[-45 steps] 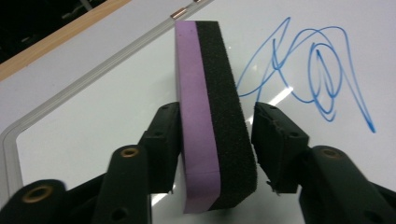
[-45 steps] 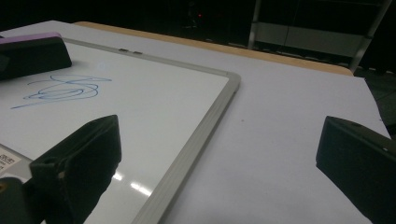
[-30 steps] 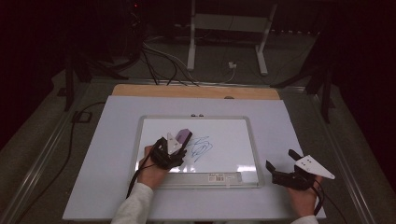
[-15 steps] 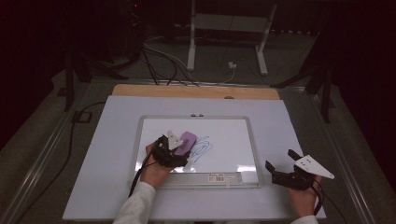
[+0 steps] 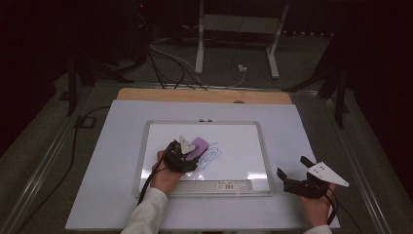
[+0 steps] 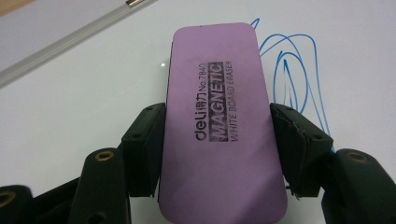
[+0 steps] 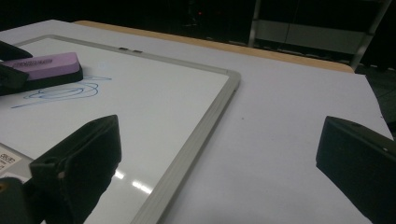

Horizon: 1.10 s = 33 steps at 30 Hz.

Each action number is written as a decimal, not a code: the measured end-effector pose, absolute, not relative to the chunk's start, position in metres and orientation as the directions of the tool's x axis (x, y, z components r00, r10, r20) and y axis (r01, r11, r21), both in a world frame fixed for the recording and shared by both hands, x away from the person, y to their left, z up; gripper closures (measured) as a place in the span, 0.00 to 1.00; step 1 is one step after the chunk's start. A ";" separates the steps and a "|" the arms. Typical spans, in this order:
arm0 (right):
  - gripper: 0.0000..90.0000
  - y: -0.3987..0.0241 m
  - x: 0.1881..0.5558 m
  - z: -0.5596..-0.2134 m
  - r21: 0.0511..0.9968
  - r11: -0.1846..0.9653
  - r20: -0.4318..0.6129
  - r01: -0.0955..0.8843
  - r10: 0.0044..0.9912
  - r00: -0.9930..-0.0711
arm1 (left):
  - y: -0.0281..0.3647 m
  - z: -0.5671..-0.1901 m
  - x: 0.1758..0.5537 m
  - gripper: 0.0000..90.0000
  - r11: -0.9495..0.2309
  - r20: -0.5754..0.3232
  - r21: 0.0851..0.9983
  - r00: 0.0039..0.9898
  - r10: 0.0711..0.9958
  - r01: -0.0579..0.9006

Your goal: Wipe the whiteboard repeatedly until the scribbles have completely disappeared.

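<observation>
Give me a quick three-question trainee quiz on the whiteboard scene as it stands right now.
1. True or false: the left gripper has its jaws around the purple eraser.
2. What colour is the scribble on the whiteboard?
3. The right gripper is: A) holding a marker, B) open with nothing between its jaws, C) resting on the eraser.

Key: 1 true; 2 blue; 3 B.

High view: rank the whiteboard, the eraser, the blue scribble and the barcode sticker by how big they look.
1. Whiteboard, clearly largest.
2. Eraser and blue scribble: look alike, and the left gripper hides part of the eraser, so unranked.
3. Barcode sticker, smallest.
</observation>
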State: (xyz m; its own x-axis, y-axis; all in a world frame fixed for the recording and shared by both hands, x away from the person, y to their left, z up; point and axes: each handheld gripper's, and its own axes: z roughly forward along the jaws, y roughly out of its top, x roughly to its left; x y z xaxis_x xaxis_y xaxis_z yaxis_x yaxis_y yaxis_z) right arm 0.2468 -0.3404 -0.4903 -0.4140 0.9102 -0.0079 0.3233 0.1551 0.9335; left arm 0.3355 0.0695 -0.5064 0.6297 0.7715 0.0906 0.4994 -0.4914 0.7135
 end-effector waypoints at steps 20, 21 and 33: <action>0.00 -0.340 0.247 -0.491 0.933 0.155 -0.008 0.324 0.911 -0.413 | 0.086 -0.503 0.358 0.46 -0.445 0.100 0.677 0.526 0.845 0.586; 0.00 -0.340 0.247 -0.491 0.933 0.155 -0.007 0.325 0.911 -0.413 | 0.085 -0.503 0.359 0.46 -0.448 0.101 0.676 0.529 0.842 0.585; 0.00 -0.340 0.247 -0.491 0.933 0.155 -0.008 0.324 0.910 -0.414 | 0.076 -0.506 0.366 0.41 -0.446 0.100 0.676 0.527 0.844 0.587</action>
